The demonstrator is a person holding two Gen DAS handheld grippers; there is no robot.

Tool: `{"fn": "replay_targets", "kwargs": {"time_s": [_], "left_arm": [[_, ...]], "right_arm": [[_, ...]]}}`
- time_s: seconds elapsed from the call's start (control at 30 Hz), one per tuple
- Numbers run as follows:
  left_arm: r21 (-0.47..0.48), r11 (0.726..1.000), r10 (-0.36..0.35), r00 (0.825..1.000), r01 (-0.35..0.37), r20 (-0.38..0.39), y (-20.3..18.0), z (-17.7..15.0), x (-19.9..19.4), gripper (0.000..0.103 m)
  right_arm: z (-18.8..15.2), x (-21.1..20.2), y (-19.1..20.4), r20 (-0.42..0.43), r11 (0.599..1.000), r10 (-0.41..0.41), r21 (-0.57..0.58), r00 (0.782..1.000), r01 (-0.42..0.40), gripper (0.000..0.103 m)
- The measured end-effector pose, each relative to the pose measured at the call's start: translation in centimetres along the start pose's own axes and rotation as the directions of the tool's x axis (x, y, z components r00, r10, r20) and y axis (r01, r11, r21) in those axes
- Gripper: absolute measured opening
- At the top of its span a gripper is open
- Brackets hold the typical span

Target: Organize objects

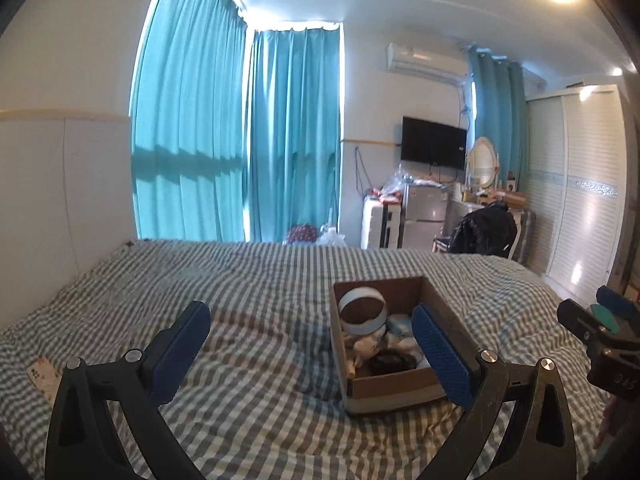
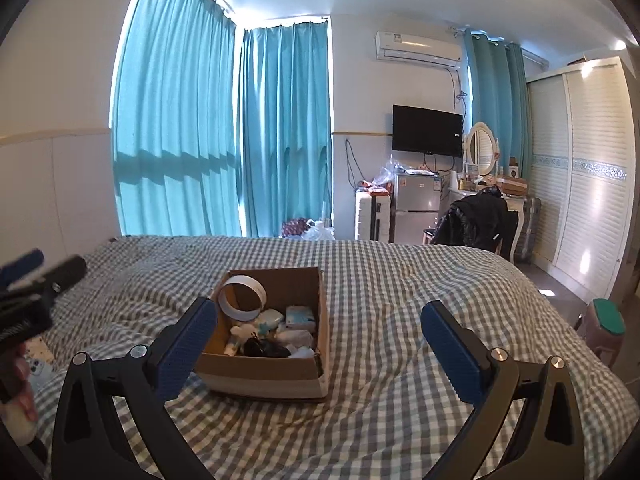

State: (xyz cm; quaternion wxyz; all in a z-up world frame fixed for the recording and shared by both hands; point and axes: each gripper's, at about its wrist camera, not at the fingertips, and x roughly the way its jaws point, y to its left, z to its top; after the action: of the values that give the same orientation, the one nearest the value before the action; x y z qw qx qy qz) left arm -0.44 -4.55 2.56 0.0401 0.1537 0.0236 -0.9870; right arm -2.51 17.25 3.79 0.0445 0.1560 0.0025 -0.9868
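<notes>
Box (image 2: 276, 344), cardboard, sat mid-bed (image 2: 400, 300), holding tape ring (image 2: 242, 294) and packets. My left gripper (image 1: 312, 344) and right gripper (image 2: 320, 340) hovered spread, empty. Risk I judged: soft bedding could tip the box if a finger nudged its wall.

- A home bedroom.
- A bed (image 2: 400, 320) with a checked cover fills the foreground.
- Teal curtains (image 2: 180, 120) hang full height.
- A wall TV (image 2: 427, 128), an air conditioner (image 2: 418, 49), a louvred wardrobe (image 2: 580, 168), a vanity mirror (image 2: 481, 148) and a small fridge (image 2: 416, 206) line the far side.
</notes>
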Motion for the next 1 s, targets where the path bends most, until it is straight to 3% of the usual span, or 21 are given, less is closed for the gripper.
{"fn": "replay_targets", "kwargs": {"time_s": [0.1, 0.53, 1.0], "left_arm": [[-0.026, 1.0, -0.017, 1.0, 0.017, 0.002, 0.4, -0.2, -0.1, 0.103], [0.048, 0.996, -0.076, 0.997, 0.078, -0.025, -1.5, -1.0, -0.3, 0.103], [0.072, 0.995, -0.064, 0.997, 0.067, -0.035, -2.0, -1.0, -0.4, 0.103]], "right_arm": [[-0.6, 0.9, -0.2, -0.031, 1.0, -0.013, -0.003, 0.999, 0.013, 0.103], [-0.8, 0.8, -0.5, -0.032, 1.0, -0.024, 0.006, 0.999, 0.024, 0.103], [-1.1, 1.3, -0.2, -0.055, 1.0, -0.018, 0.005, 0.998, 0.019, 0.103]]}}
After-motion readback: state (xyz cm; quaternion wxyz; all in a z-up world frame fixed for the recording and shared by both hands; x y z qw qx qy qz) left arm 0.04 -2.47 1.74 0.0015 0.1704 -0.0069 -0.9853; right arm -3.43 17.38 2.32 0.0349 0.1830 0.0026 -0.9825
